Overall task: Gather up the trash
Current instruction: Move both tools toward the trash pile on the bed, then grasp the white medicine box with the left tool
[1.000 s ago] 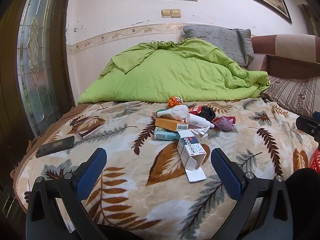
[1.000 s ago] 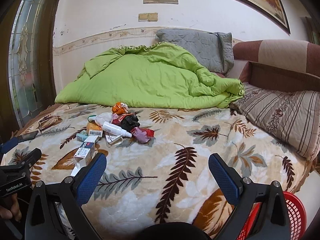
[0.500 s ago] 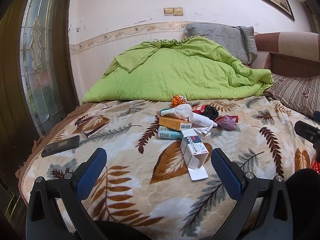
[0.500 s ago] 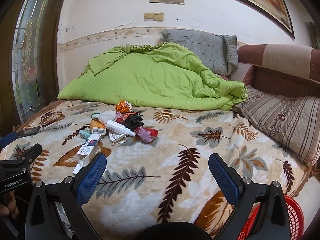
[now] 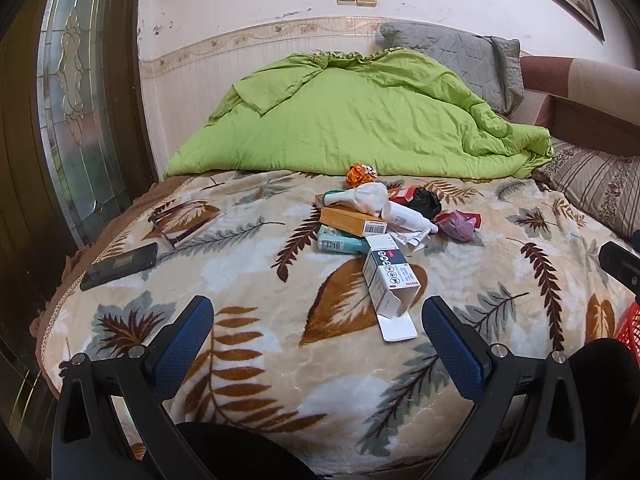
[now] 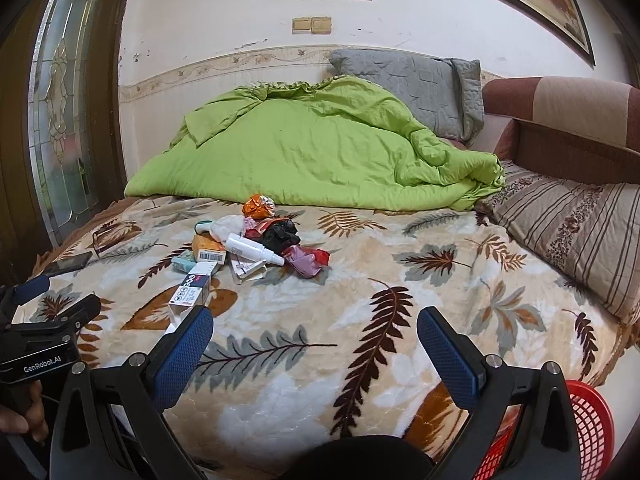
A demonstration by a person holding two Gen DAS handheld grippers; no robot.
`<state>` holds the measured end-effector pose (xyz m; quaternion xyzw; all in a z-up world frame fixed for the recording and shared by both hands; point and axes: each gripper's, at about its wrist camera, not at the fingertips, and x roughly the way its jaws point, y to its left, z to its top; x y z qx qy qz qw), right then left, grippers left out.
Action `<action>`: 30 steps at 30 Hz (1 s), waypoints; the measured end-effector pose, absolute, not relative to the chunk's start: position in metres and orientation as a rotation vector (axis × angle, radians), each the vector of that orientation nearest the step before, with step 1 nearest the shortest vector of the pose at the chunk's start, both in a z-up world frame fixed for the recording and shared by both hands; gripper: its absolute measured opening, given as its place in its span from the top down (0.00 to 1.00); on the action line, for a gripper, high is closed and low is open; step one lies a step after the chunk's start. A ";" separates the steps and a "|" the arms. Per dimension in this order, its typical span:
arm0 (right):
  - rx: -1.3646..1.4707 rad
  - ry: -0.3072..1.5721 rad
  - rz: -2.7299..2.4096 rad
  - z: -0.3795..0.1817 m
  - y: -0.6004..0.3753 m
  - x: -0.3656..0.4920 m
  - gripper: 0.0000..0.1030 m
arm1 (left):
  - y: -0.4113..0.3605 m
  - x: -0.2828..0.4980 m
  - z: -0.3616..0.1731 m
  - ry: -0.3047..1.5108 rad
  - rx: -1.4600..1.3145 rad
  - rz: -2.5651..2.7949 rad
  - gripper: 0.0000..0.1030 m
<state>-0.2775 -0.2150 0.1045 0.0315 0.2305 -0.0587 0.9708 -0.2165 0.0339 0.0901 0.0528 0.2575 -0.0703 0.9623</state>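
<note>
Nearest the left wrist camera, the left gripper (image 5: pixel 318 332) hovers over the near edge of the bed (image 5: pixel 256 384), its blue-padded fingers (image 5: pixel 182 336) spread wide with nothing between them. The right gripper (image 6: pixel 314 344) hangs the same way over the leaf-patterned blanket (image 6: pixel 400 320), fingers wide and empty. At the lower right of the right wrist view, a red basket (image 6: pixel 588 428) stands beside the bed, below the mattress edge.

Just beyond the left gripper lies a white carton (image 5: pixel 390 280) with its end flap open, pointing toward the camera. Behind it the trash sits in a loose pile near the middle of the bed: a teal pack (image 5: pixel 340 245) with an orange box (image 5: pixel 352 220) resting partly on it, a white spray bottle (image 5: pixel 406 217) lying on its side, crumpled white paper (image 5: pixel 368 196), a black plastic wad (image 5: pixel 424 202), a purple-pink wrapper (image 5: pixel 458 224), and at the far end an orange crumpled wrapper (image 5: pixel 358 173).

Well apart to the left, near the bed's side edge, a dark phone (image 5: pixel 120 266) lies flat, with a pair of glasses (image 5: pixel 176 224) a little beyond it.

Farther back a green duvet (image 5: pixel 360 120) is heaped across the bed, a grey pillow (image 5: pixel 456 60) leaning against the wall behind it, and a striped pillow (image 6: pixel 572 232) lies at the right.
</note>
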 end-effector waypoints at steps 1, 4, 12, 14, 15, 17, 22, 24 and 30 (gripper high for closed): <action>0.064 0.466 -0.117 0.105 -0.215 -0.277 0.00 | 0.035 -0.217 0.091 0.522 0.105 -0.143 0.00; 0.073 0.461 -0.110 0.108 -0.214 -0.278 0.00 | 0.034 -0.216 0.091 0.521 0.109 -0.142 0.00; 0.076 0.477 -0.089 0.107 -0.212 -0.270 0.00 | 0.033 -0.209 0.092 0.551 0.117 -0.145 0.00; 0.076 0.486 -0.079 0.106 -0.211 -0.267 0.00 | 0.032 -0.204 0.091 0.571 0.115 -0.154 0.00; 0.072 0.496 -0.074 0.105 -0.211 -0.263 0.00 | 0.031 -0.202 0.091 0.581 0.113 -0.156 0.00; 0.068 0.505 -0.067 0.104 -0.210 -0.257 0.00 | 0.031 -0.196 0.090 0.607 0.107 -0.158 0.00; 0.113 0.541 -0.044 0.102 -0.217 -0.240 0.04 | 0.025 -0.185 0.087 0.652 0.101 -0.167 0.00; 0.118 0.558 -0.039 0.100 -0.219 -0.233 0.06 | 0.022 -0.180 0.087 0.668 0.100 -0.176 0.00; 0.167 0.606 -0.044 0.090 -0.235 -0.212 0.11 | 0.008 -0.160 0.085 0.737 0.069 -0.233 0.00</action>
